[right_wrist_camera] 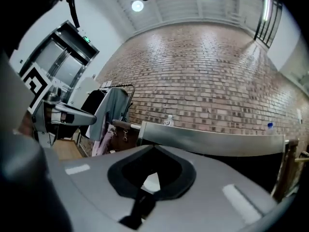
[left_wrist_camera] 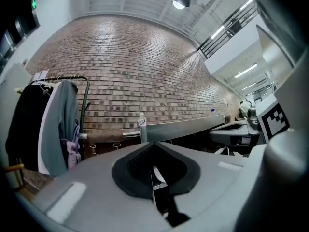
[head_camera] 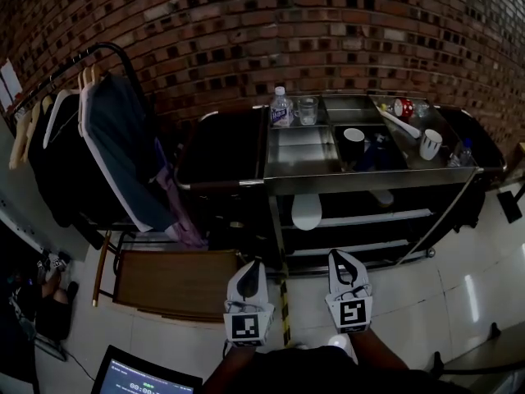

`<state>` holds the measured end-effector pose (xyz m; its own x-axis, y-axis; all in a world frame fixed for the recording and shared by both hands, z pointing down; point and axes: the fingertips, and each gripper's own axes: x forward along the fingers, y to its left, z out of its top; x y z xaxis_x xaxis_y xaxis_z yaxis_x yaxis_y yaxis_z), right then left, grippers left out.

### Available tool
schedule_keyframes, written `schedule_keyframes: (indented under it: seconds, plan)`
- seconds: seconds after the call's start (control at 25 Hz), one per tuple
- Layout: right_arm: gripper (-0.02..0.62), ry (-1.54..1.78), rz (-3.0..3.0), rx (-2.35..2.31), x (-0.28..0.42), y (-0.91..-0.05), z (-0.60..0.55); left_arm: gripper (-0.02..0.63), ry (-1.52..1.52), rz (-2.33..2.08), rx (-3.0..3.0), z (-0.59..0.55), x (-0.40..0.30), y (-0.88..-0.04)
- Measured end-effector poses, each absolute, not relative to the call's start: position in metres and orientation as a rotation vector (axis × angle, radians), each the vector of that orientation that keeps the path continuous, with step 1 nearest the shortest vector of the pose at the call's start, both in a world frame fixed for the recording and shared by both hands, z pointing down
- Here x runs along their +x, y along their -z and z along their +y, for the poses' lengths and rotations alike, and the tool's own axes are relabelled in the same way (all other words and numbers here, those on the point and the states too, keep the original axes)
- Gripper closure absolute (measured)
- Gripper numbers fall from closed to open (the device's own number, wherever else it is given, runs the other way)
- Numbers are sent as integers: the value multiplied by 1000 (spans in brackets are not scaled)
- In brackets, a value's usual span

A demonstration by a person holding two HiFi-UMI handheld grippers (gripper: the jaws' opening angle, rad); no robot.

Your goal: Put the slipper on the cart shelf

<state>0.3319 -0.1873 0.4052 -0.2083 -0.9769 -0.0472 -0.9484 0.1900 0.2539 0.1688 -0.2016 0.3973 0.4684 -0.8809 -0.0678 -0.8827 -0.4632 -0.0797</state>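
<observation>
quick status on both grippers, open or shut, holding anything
left gripper: closed, jaws together, holding nothing
right gripper: closed, jaws together, holding nothing

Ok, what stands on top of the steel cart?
A water bottle, a clear glass, a black mug, a white mug and a red container. What lies in the dark compartment beside the black mug is too dim to tell.

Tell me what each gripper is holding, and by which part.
Nothing is held. The grey left gripper and the grey right gripper both have their jaws shut together with nothing between them, in front of the steel cart.
</observation>
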Motion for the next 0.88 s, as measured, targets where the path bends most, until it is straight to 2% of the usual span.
schedule_keyframes:
  seconds: [0.88]
  plan:
    - [594, 427, -2332, 1868, 311, -407, -178, 591, -53, 1554, -2613, -196, 165, -394]
